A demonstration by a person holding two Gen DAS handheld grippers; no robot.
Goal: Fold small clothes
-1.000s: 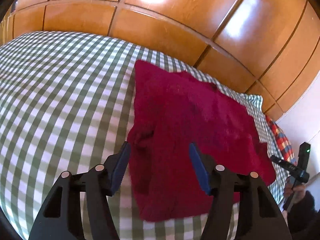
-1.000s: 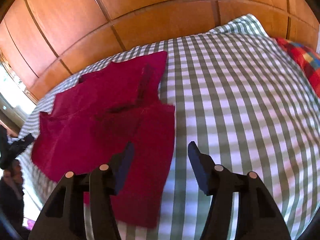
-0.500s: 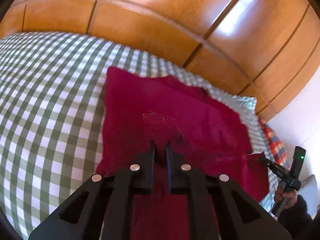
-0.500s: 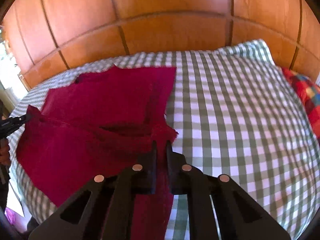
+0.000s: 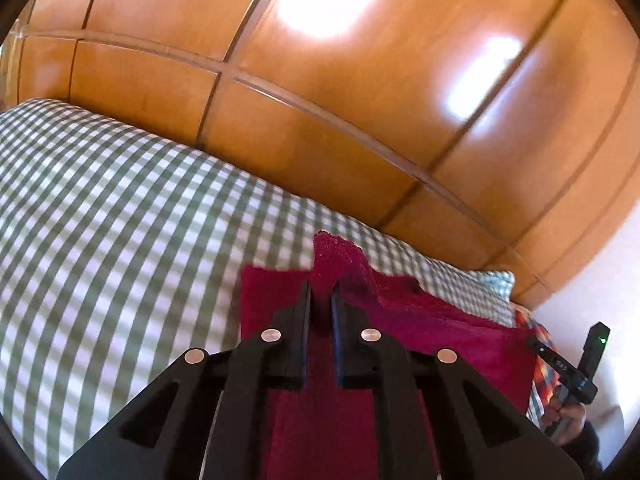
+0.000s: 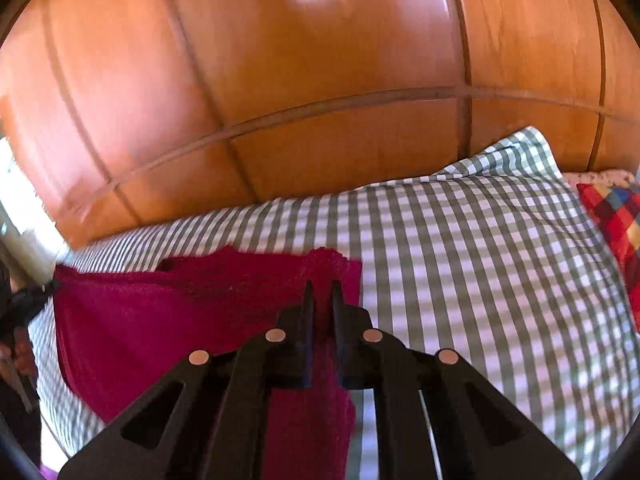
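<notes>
Both grippers, open-jawed over the flat cloth a second ago, have since closed on its near corners and lifted them up and forward.

Item: red garment (image 5: 440,320), knitted, lying on the bed (image 5: 120,208) with green-checked cover; near edge raised, far part flat on the cover.

Left gripper (image 5: 320,292): jaws closed on one near corner, cloth tuft standing above the tips.

Right gripper (image 6: 321,292): jaws closed on the other near corner; red cloth hangs below.

Surroundings: wooden panelling (image 6: 320,80) behind the bed; multicoloured checked cushion (image 6: 616,216) at the right.

Step in hand, as judged: first fold, near edge being carried over toward the far edge.

Next move calls for: level, equal travel of both corners, laying them onto the far edge, then release.
</notes>
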